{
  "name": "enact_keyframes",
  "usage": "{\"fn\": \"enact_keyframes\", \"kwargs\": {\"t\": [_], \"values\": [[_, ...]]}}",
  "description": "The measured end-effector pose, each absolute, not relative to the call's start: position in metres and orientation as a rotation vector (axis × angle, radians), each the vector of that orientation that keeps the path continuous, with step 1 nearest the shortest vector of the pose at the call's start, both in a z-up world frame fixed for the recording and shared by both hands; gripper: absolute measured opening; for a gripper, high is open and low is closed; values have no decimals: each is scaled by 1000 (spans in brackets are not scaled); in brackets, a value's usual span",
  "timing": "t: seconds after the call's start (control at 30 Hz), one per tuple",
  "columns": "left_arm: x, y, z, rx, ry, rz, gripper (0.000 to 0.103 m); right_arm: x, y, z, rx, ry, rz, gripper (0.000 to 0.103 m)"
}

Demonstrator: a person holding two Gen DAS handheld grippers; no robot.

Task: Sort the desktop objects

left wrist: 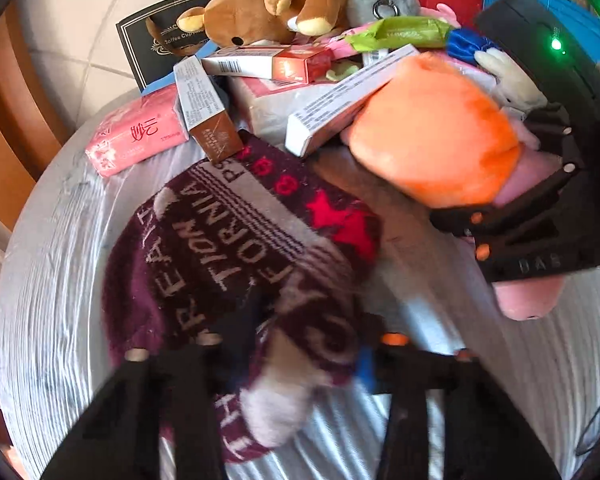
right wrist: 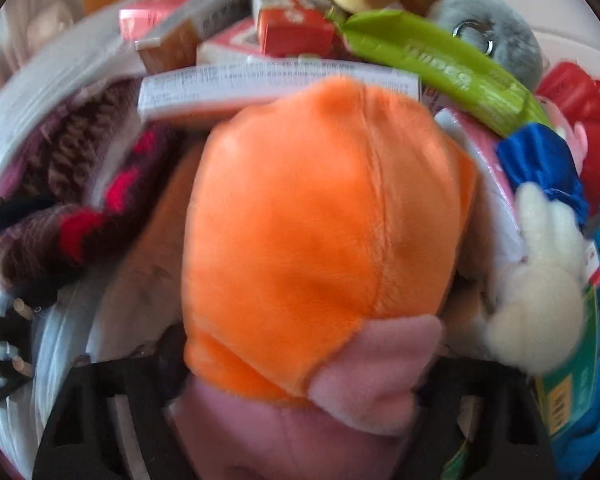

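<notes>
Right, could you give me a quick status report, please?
Right gripper shut on orange-and-pink plush. Left gripper at maroon towel, grip unclear. White carton and clutter crowd behind.

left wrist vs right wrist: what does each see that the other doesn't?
Left wrist only: the right gripper from outside, clamped on the orange-pink plush; the black coffee cup box; the bear's face.
Right wrist only: the plush close up, filling the frame, and a green-edged packet at right.
Both: maroon sock, green wrapper, grey pompom, white long box, left gripper.
</notes>
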State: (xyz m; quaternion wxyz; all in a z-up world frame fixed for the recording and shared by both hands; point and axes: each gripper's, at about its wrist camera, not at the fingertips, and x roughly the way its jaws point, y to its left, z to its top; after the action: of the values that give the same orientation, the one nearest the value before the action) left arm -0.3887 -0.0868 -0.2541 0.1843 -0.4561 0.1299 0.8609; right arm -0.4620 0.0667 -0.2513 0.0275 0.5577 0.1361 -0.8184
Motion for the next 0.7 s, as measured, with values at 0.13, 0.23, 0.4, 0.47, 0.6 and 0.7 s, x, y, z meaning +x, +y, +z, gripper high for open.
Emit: {"fn": "enact_keyframes", "kwargs": {"t": [0.13, 0.23, 0.4, 0.47, 0.6, 0.7], "values": [[-376, -97, -227, -1232, 321, 2471, 24, -451, 88, -227, 1656, 215, -2513, 66], [-365, -105, -194, -1144, 278, 2517, 23, -433, 94, -193, 1540, 109, -2516, 66], [-356, -117, -145, -1018, 252, 2553, 23, -405, 104, -135, 1382, 10, -2563, 66], [-348, -115, -121, -948, 255, 2559, 23, -391, 115, -109, 1317, -14, -2599, 66], [-332, -102, -77, -793, 285, 2549, 23, -380, 115, -71, 1222, -61, -2675, 66], [-317, -79, -45, -682, 327, 2522, 23, -362, 123, -44, 1140, -104, -2751, 66]]}}
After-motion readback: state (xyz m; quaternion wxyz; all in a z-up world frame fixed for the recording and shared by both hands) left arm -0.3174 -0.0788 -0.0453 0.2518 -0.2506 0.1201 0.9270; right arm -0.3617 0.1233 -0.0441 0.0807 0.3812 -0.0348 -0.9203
